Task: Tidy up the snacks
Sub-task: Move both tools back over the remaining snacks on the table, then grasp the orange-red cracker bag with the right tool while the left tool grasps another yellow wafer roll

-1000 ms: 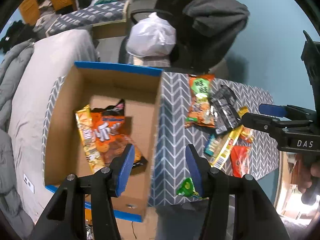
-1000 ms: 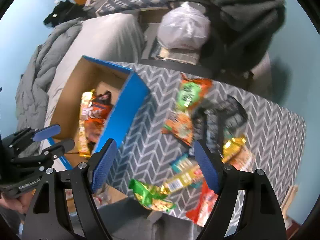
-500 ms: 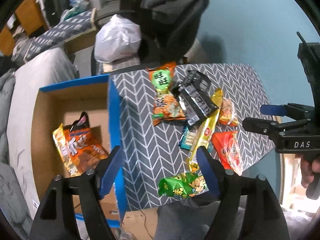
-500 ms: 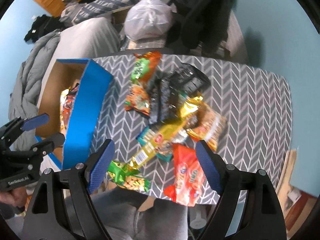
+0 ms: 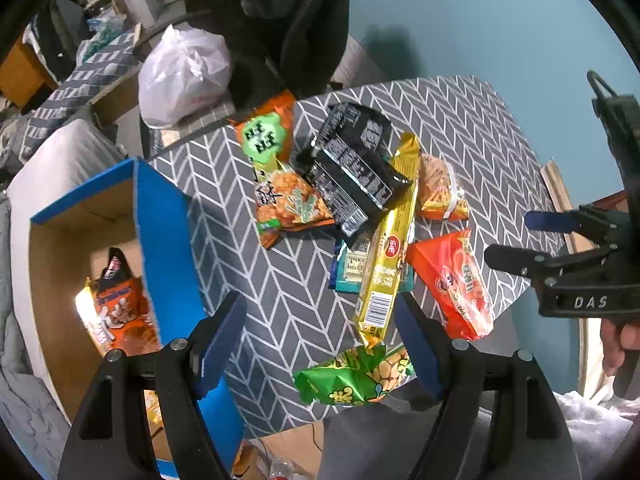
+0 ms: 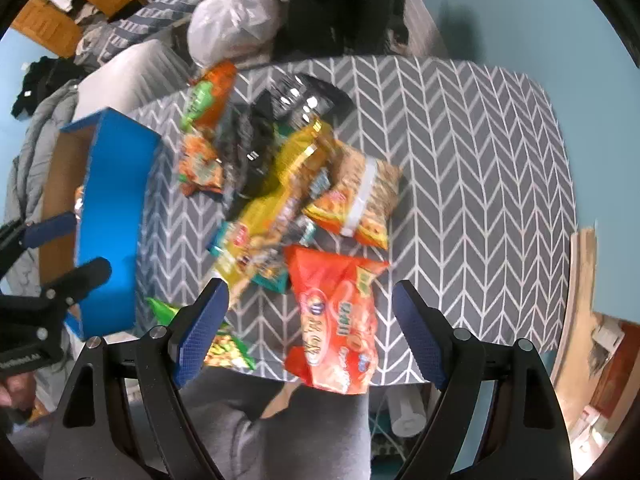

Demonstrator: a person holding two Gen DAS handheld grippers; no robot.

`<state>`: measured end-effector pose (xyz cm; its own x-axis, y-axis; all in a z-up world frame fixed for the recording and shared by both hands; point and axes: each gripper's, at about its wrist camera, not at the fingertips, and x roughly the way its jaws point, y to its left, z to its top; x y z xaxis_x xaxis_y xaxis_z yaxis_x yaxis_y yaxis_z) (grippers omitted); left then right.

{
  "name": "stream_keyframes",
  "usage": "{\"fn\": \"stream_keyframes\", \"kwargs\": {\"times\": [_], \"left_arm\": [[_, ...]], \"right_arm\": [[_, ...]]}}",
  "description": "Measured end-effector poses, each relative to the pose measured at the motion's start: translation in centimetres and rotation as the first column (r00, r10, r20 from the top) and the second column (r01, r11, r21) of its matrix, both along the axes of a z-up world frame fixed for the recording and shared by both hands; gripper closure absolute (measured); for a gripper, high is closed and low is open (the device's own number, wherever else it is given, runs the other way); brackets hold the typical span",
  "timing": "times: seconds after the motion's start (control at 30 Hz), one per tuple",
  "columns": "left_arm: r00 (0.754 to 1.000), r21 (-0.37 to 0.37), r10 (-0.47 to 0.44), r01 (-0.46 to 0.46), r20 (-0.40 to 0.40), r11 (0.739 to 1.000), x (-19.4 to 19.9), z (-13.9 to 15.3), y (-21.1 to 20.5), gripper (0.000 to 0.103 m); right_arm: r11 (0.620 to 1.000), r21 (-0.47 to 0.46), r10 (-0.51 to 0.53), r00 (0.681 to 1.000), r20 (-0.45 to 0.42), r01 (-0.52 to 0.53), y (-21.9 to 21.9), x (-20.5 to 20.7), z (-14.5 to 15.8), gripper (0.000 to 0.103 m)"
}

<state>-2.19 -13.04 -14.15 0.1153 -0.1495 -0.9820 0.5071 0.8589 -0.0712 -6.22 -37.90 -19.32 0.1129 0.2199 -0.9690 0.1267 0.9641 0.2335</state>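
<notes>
A pile of snack packets lies on the grey chevron table (image 5: 460, 128): a black pack (image 5: 352, 168), a long yellow pack (image 5: 388, 248), a red pack (image 5: 452, 284) and a green peanut bag (image 5: 352, 376) at the near edge. My left gripper (image 5: 316, 320) hangs open above the cloth between the yellow pack and the blue-rimmed cardboard box (image 5: 160, 232), holding nothing. An orange bag (image 5: 120, 308) lies inside the box. My right gripper (image 6: 310, 292) is open over the red pack (image 6: 340, 320), not touching it.
A white plastic bag (image 5: 180, 76) and a chair draped with dark clothing (image 5: 280, 20) stand behind the table. Grey bedding (image 5: 52, 160) lies left of the box. The person's grey trousers (image 6: 300, 420) are at the table's near edge.
Both grippers swung from the box side toward the snack pile and came lower. The left jaws widened from a narrow gap. The box drifted left in both views.
</notes>
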Motion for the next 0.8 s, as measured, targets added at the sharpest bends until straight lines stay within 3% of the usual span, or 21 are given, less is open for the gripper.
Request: {"fn": "stream_keyframes", "kwargs": {"times": [0.4, 0.8], "left_arm": [[0.998, 0.03, -0.062, 0.063, -0.031, 0.998, -0.8, -3.5, -1.9, 0.026], [0.991, 0.048, -0.108, 0.112, -0.081, 0.993, -1.5, -6.1, -3.6, 0.026]], "right_arm": [[1.0, -0.014, -0.025, 0.992, -0.125, 0.023, 0.0, -2.7, -7.8, 0.019], [1.0, 0.008, -0.026, 0.985, -0.168, 0.027, 1.7, -3.4, -11.5, 0.019]]}}
